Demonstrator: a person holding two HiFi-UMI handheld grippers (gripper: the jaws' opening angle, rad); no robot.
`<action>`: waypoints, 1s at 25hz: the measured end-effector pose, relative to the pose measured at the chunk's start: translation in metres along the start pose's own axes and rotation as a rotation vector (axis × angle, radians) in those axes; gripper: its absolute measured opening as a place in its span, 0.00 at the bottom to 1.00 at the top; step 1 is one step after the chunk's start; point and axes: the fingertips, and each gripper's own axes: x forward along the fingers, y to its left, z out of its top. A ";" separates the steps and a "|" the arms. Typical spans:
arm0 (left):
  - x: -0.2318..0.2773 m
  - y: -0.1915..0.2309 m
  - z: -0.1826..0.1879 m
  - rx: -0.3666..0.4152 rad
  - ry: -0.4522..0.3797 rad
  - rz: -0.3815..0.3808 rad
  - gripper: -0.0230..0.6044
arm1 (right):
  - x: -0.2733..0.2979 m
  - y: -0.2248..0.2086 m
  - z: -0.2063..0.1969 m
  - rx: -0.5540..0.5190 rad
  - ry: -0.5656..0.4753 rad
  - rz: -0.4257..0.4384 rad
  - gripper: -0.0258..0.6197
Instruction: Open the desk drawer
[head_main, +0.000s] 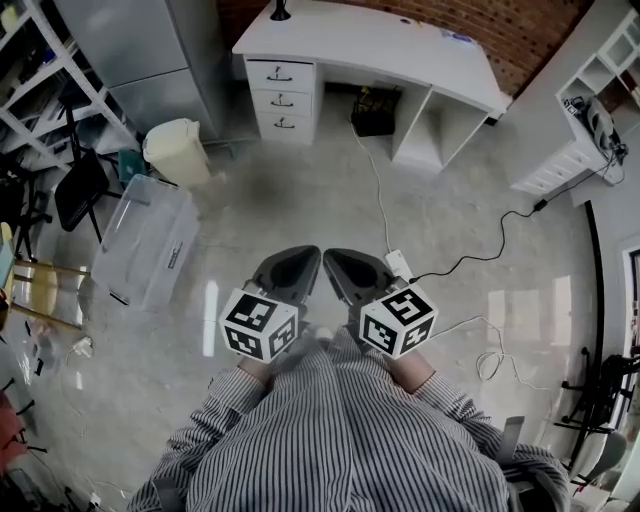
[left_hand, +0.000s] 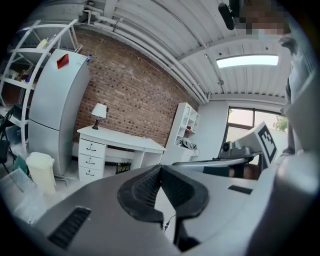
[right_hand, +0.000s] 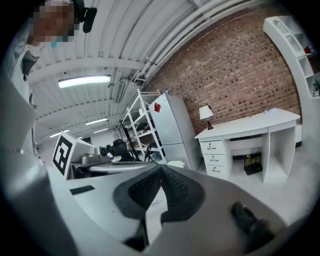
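A white desk (head_main: 420, 55) stands against the brick wall at the far side of the room, also seen in the left gripper view as the desk (left_hand: 120, 141) and in the right gripper view as the desk (right_hand: 250, 125). Its three drawers (head_main: 282, 98) with dark handles are stacked at its left end and all look closed. My left gripper (head_main: 300, 258) and right gripper (head_main: 338, 260) are held side by side close to the person's body, far from the desk, over the floor. Both are shut with nothing between the jaws.
A cream bin (head_main: 178, 150) and a clear plastic box (head_main: 145, 240) lie on the floor left of the path. A white cable and power strip (head_main: 398, 264) run across the floor toward the desk. A grey fridge (head_main: 150, 45) stands left of the desk; white shelves (head_main: 585, 120) stand right.
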 end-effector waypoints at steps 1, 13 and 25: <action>0.000 0.003 0.002 -0.003 -0.005 0.006 0.06 | 0.001 -0.003 0.001 -0.003 -0.002 -0.006 0.07; 0.008 0.034 0.009 -0.071 -0.058 0.144 0.06 | -0.006 -0.021 0.010 -0.065 -0.033 -0.004 0.07; 0.035 0.049 -0.007 -0.109 -0.029 0.123 0.06 | 0.012 -0.061 0.004 -0.044 -0.048 -0.047 0.07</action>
